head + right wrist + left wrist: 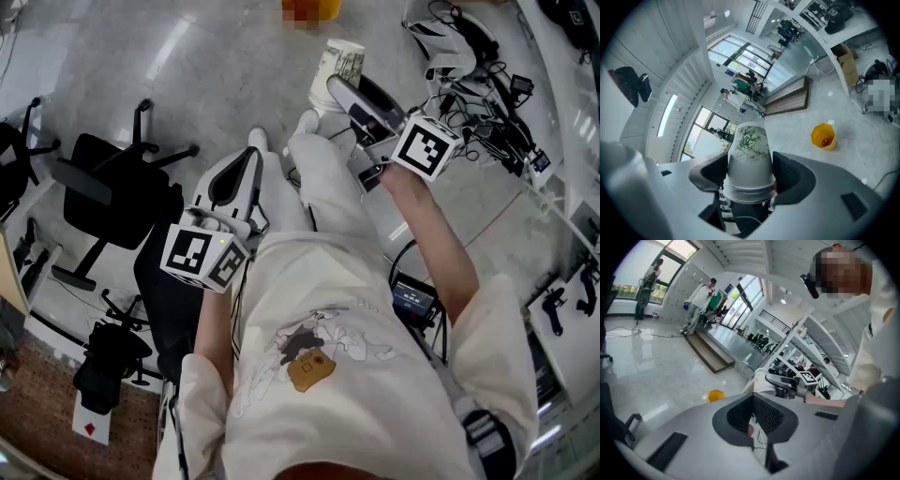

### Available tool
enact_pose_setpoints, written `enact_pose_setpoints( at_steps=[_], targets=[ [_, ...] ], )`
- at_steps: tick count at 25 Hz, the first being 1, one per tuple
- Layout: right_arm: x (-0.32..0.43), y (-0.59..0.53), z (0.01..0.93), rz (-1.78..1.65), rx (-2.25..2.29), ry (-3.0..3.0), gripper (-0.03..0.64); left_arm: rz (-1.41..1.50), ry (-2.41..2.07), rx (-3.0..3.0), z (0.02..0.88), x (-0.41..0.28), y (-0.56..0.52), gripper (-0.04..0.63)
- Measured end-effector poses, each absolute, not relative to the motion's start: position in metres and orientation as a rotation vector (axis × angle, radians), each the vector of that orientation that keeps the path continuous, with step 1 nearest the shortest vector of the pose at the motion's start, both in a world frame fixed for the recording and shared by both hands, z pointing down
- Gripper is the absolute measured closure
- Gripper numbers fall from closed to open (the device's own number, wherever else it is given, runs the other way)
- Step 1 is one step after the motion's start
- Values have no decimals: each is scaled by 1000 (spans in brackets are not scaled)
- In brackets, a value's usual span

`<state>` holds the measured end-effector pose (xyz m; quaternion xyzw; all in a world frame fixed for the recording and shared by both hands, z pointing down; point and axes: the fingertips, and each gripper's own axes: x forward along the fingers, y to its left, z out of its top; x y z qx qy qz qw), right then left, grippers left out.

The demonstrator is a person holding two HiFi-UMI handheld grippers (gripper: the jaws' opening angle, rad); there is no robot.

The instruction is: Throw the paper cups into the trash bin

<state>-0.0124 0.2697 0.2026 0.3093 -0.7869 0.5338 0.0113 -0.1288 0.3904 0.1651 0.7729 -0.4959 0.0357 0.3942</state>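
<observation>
Shirt: cream shirt (337,375) of the person fills the bottom of the head view, with both arms reaching forward from it.
Left gripper: left gripper (751,401) is held low and close to the body; its jaws meet at the tips with nothing between them.
Right gripper: right gripper (750,174) is stretched out ahead, jaws spread wide and pressed against both sides of a paper cup (750,150).
Cup: white with a green leaf print, gripped near its rim, base pointing away from the gripper. A doubled rim suggests more than one cup nested together, though I cannot be sure.
Bin: yellow trash bin (823,136) stands on the pale floor (797,136), well apart from the cup, ahead and off to the right in the right gripper view.
Bin contents: something small and red lies inside; no cup shows in it from here.
Done: the pick-up looks finished, since the cup is off any surface and firmly clamped.
Left: carrying the cup over the bin's mouth and letting go.
Other cups: none visible elsewhere in these views.
Risk: a release from this far out would likely miss the narrow opening.
</observation>
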Motion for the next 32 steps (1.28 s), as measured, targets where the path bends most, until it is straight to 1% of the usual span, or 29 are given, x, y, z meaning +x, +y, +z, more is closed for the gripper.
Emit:
enact_pose_setpoints(
  at_steps=[6,12,15,18,22,26,28,32],
  targets=[
    [21,396,135,1815,1009,-2477,311,161,-1179,2049,123,-94,450,589],
    [44,479,92,1919,1033,-2527,311,228,-1096,2100,97,-55,513,589],
    [64,494,75,1962,995,-2585,310,231,-1082,2125,89,-27,524,589],
    [74,510,60,1995,969,-2645,310,227,-1084,2138,82,-14,539,589],
    [90,520,38,1942,947,-2737,310,230,-1089,2165,73,1,557,589],
    [127,522,32,1892,959,-2774,310,241,-1111,2184,70,28,561,589],
    [139,518,34,1877,985,-2765,310,239,-1120,2192,68,34,555,589],
    [140,509,43,1887,1006,-2715,310,225,-1124,2196,65,30,538,589]
  ],
)
